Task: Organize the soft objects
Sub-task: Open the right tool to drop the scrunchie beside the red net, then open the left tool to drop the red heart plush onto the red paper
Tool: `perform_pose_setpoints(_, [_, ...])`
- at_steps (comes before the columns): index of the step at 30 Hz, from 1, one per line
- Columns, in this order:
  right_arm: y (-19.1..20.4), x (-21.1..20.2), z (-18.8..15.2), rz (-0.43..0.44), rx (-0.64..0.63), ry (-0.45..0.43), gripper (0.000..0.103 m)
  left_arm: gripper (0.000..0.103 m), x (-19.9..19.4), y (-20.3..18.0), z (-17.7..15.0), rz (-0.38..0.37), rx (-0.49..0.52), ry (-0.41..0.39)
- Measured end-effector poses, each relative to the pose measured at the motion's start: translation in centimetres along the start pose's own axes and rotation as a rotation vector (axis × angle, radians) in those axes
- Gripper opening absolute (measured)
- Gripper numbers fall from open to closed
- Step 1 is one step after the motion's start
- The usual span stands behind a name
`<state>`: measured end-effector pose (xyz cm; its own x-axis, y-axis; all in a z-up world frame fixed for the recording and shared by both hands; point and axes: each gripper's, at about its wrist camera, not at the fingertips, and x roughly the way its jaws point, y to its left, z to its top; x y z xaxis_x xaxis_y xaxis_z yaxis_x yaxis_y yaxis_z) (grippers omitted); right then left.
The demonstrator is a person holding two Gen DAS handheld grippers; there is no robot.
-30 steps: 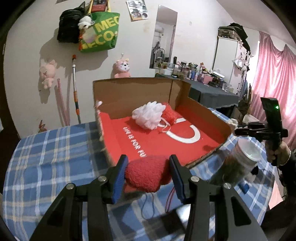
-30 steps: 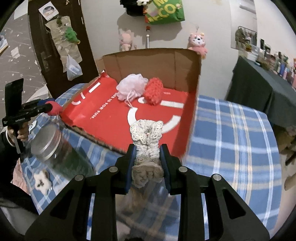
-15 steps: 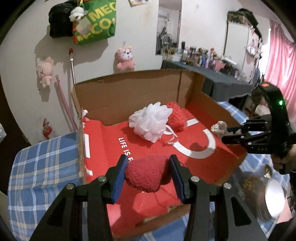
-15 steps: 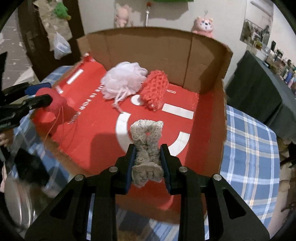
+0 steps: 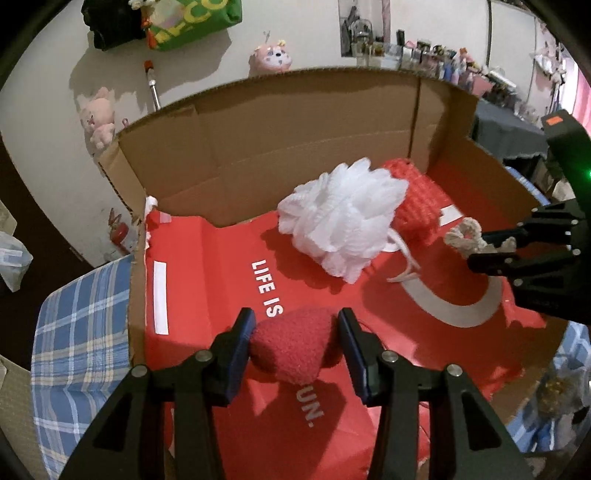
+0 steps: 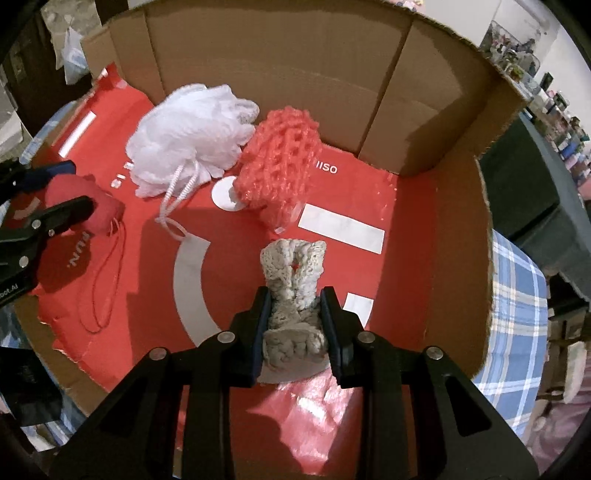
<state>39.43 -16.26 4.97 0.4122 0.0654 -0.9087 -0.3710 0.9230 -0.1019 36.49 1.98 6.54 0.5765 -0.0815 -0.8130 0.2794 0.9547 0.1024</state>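
Note:
My left gripper (image 5: 295, 332) is shut on a red fuzzy pouch (image 5: 293, 349) and holds it over the red floor of an open cardboard box (image 5: 280, 122). The pouch also shows in the right wrist view (image 6: 79, 201), its red cord hanging down. My right gripper (image 6: 295, 310) is shut on a grey crocheted piece (image 6: 293, 275), held inside the box (image 6: 280, 55); it also shows in the left wrist view (image 5: 465, 238). A white mesh bath pouf (image 5: 343, 218) (image 6: 190, 127) and a coral crocheted item (image 6: 282, 158) (image 5: 419, 201) lie at the back of the box.
The box sits on a blue plaid tablecloth (image 5: 77, 332) (image 6: 517, 302). Plush toys (image 5: 99, 114) and a green bag (image 5: 192, 20) hang on the wall behind. A dark cluttered table (image 5: 506, 129) stands to the right.
Both grippers have moved forward from the table's edge to inside the box, still holding their items. The jar that was near the box front is almost out of view.

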Motion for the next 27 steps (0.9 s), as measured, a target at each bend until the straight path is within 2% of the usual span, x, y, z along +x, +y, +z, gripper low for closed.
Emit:
perform_pose_setpoints(6, [0.0,0.9,0.1,-0.009,-0.012,0.023,0.027,0.051,1.0,0.3,0.2,0.002,-0.009,0.033])
perform_pose_setpoints(16, [0.6,1.5,0.5,-0.013,-0.026,0.033,0.029,0.054,1.1,0.3,0.3,0.008,-0.001,0.035])
perform_pose_setpoints(19, [0.7,1.5,0.4,-0.011,-0.029,0.031,0.036,0.054,1.1,0.4,0.3,0.001,-0.006,0.034])
perform_pose_setpoints(21, [0.8,1.4,0.4,-0.003,-0.034,0.023,0.060,0.056,1.0,0.5,0.3,-0.004,-0.006,0.031])
perform_pose_setpoints(23, [1.2,1.2,0.4,-0.011,-0.046,0.013,0.061,0.059,1.0,0.5,0.3,-0.013,-0.006,0.028])
perform_pose_setpoints(27, [1.5,0.7,0.5,-0.007,-0.049,0.003,0.061,0.073,0.5,0.5,0.3,-0.031,-0.002,0.002])
